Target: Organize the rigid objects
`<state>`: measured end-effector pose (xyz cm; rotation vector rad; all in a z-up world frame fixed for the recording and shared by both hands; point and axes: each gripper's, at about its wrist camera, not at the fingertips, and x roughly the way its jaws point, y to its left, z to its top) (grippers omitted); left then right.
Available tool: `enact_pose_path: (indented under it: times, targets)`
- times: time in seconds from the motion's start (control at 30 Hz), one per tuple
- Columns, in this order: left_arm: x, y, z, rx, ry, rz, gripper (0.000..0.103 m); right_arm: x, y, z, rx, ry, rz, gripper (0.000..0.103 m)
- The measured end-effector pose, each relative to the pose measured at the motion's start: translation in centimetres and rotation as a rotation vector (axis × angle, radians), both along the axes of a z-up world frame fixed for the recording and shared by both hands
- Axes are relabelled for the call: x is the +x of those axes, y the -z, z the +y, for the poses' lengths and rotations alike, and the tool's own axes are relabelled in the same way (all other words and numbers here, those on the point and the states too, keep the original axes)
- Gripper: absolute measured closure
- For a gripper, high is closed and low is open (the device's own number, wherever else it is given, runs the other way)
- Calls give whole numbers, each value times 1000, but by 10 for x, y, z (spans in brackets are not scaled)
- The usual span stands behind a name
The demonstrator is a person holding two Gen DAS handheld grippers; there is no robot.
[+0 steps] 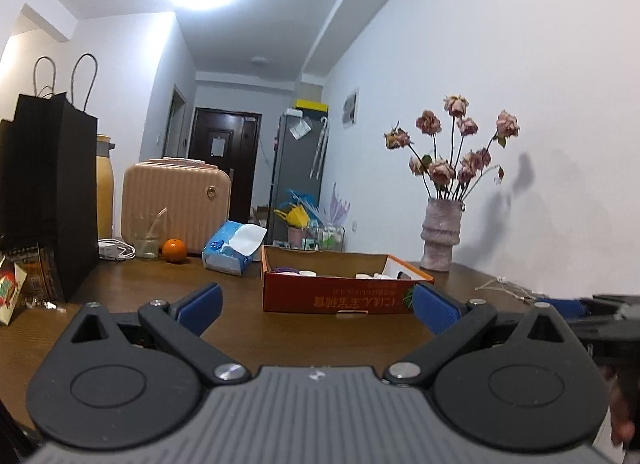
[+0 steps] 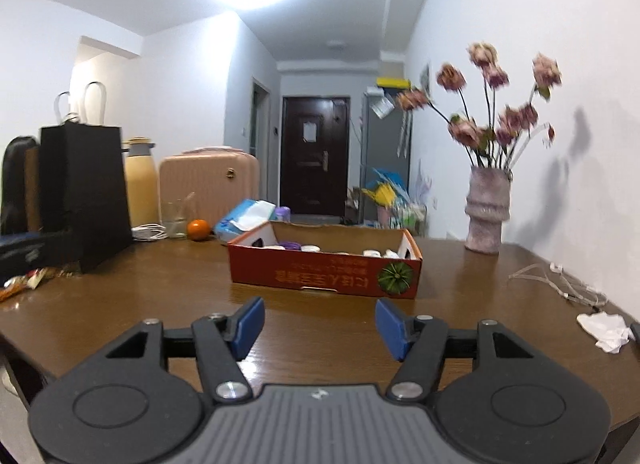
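Note:
An orange cardboard box (image 1: 336, 298) (image 2: 320, 274) stands in the middle of the wooden table (image 1: 240, 328) (image 2: 160, 284). Inside it lie several small white and purple items (image 1: 306, 273) (image 2: 310, 248), mostly hidden by the box wall. My left gripper (image 1: 316, 304) is open and empty, just in front of the box. My right gripper (image 2: 320, 324) is open and empty, a little short of the box. The right gripper's body shows at the right edge of the left wrist view (image 1: 608, 316).
An orange (image 1: 174, 250) (image 2: 199, 229), a glass (image 1: 146, 238), a tissue pack (image 1: 234, 248) (image 2: 244, 218), a pink case (image 1: 176, 204) and a black paper bag (image 1: 48, 192) (image 2: 86, 188) stand at the back left. A flower vase (image 1: 440, 236) (image 2: 486, 210), a white cable (image 2: 560, 280) and crumpled tissue (image 2: 604, 330) are on the right.

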<state>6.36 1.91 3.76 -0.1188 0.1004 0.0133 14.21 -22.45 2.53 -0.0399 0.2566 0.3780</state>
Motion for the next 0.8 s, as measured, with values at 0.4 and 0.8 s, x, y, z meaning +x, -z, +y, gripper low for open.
enact_pose_path:
  times: [0.4,0.8]
  targets:
    - [-1,11,6,-5,25,37,0,-51,2,-6,57,83,-68,29]
    - [-7,6,3,1,57,13,0,-48,2,-7,75,97,-62,15]
